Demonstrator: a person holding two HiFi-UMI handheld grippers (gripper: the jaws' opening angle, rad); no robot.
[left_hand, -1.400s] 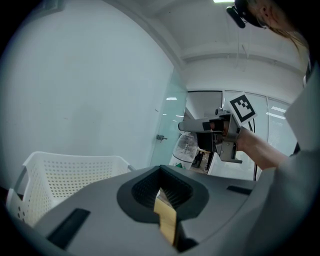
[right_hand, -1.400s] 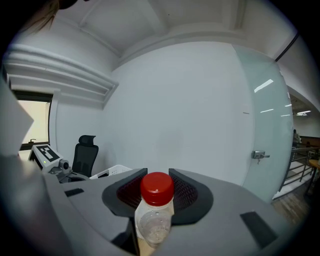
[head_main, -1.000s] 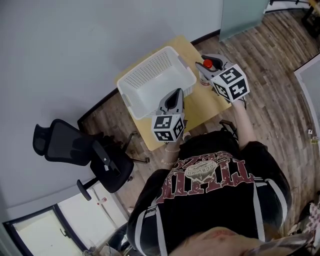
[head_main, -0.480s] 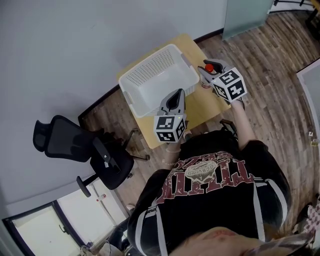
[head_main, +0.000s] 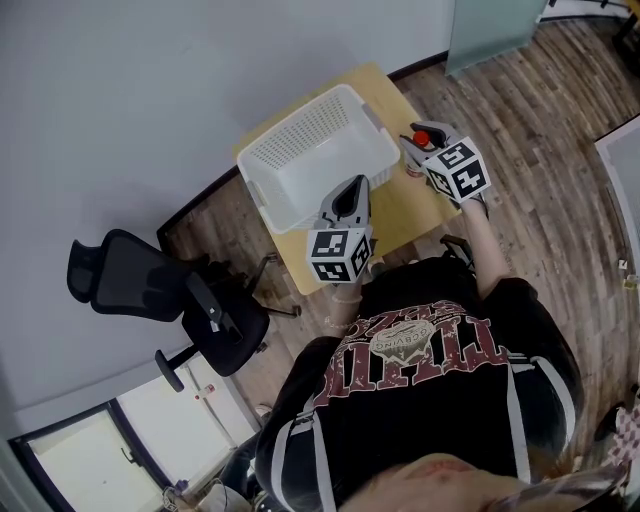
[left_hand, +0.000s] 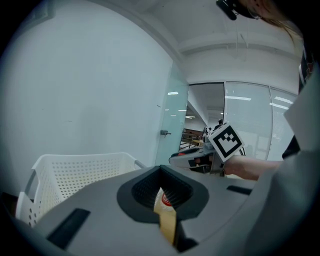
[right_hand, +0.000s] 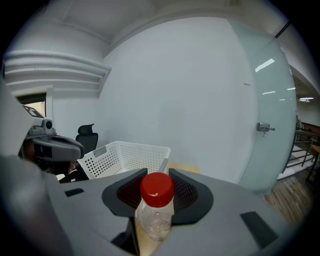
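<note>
The right tool (head_main: 414, 139) is clamping an upright bottle (right_hand: 156, 209) just right of the basket (head_main: 300, 150); the left tool (head_main: 351, 187), jaws together, is hovering at its near rim.

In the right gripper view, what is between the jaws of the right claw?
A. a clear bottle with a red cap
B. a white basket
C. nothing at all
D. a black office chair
A: the right gripper view shows the right claw with its jaws closed on the clear bottle, whose red cap stands between them.
</note>
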